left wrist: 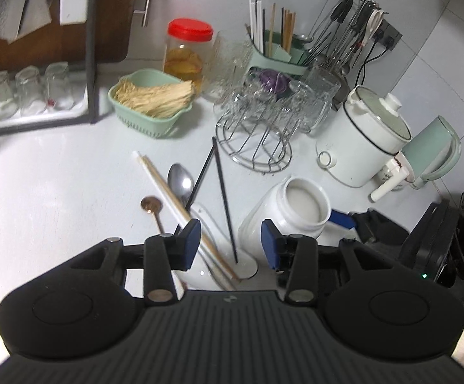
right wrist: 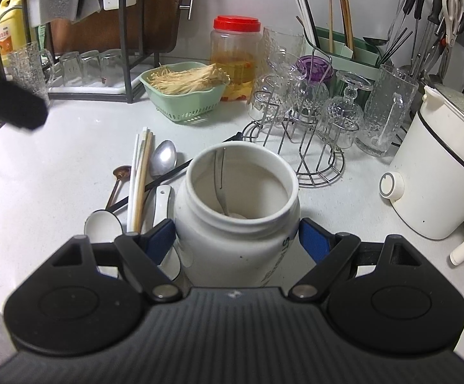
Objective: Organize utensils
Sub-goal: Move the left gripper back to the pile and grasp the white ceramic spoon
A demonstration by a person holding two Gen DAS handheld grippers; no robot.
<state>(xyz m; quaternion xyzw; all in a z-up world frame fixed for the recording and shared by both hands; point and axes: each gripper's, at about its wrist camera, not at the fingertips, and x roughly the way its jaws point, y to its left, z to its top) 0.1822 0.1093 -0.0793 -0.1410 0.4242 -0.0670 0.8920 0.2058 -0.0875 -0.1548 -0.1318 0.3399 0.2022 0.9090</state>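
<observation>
A pile of loose utensils lies on the white counter: a metal spoon (left wrist: pixel 180 181), a small brown spoon (left wrist: pixel 151 205), wooden and white chopsticks (left wrist: pixel 168 188), black chopsticks (left wrist: pixel 224 192) and a white ceramic spoon (right wrist: pixel 102 222). My left gripper (left wrist: pixel 230 243) is open and empty above the pile. My right gripper (right wrist: pixel 236 240) is shut on a white jar (right wrist: pixel 236 211), which holds one metal utensil. The jar also shows in the left wrist view (left wrist: pixel 291 206), right of the pile.
A green utensil caddy (right wrist: pixel 344 52) with chopsticks stands at the back. A wire glass rack (right wrist: pixel 308 121), a green basket of noodles (right wrist: pixel 184 91), a red-lidded jar (right wrist: pixel 236 54), a white cooker (right wrist: pixel 436 172) and a dish rack (right wrist: pixel 81 73) surround the work area.
</observation>
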